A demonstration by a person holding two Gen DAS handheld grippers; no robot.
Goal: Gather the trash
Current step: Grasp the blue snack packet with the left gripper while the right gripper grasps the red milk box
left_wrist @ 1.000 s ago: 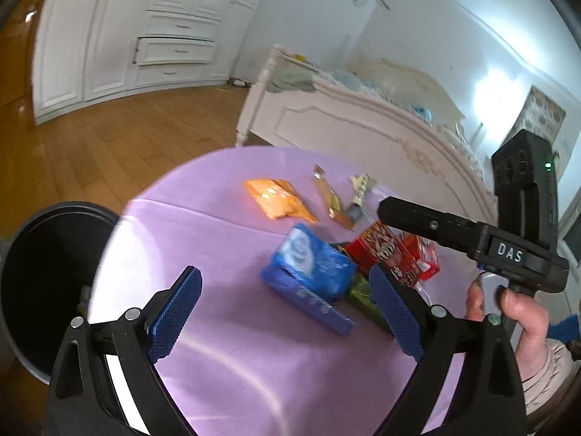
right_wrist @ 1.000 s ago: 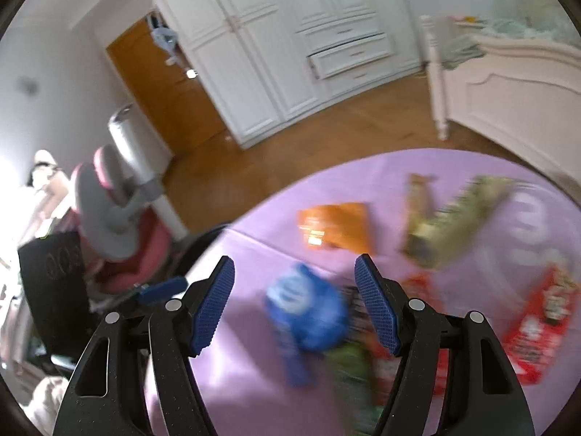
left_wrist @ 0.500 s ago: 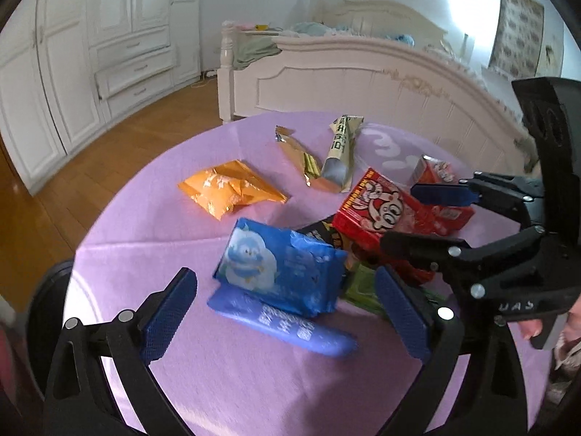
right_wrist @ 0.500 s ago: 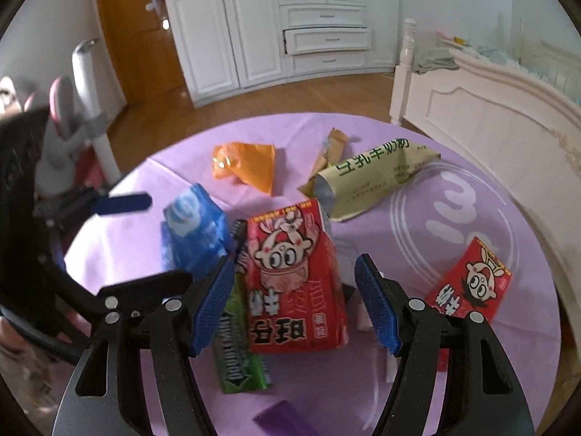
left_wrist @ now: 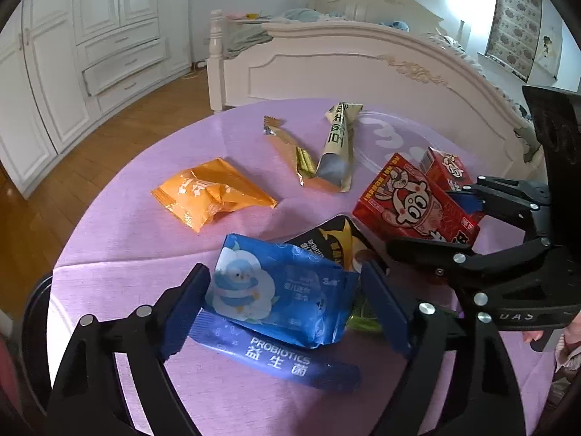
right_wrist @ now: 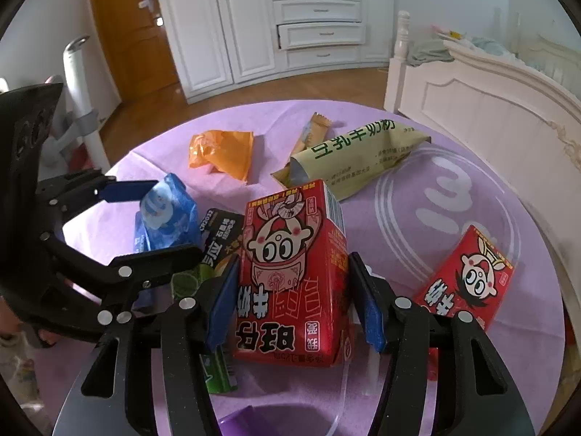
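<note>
Trash lies on a round table with a purple cloth (left_wrist: pixel 120 232). My left gripper (left_wrist: pixel 287 309) is open, its pads on either side of a blue cartoon-bird packet (left_wrist: pixel 279 290), which also shows in the right wrist view (right_wrist: pixel 167 218). A blue probiotics stick (left_wrist: pixel 276 356) lies under it. My right gripper (right_wrist: pixel 294 301) is open, its pads close on both sides of a red milk carton (right_wrist: pixel 294 276), seen in the left wrist view too (left_wrist: pixel 414 203). A black snack bag (left_wrist: pixel 334 243) and a green wrapper (right_wrist: pixel 214 367) lie between them.
An orange packet (left_wrist: pixel 210 192), a gold bar wrapper (left_wrist: pixel 290 149) and a beige milk-powder sachet (left_wrist: pixel 337 145) lie farther back. A second red carton (right_wrist: pixel 468 283) sits at right. A black bin rim (left_wrist: pixel 32 312) is at the table's left. A white bed (left_wrist: pixel 363 69) stands behind.
Both grippers have come down to the table. The left now straddles the blue packet, the right straddles the red carton. Both jaws have narrowed somewhat.
</note>
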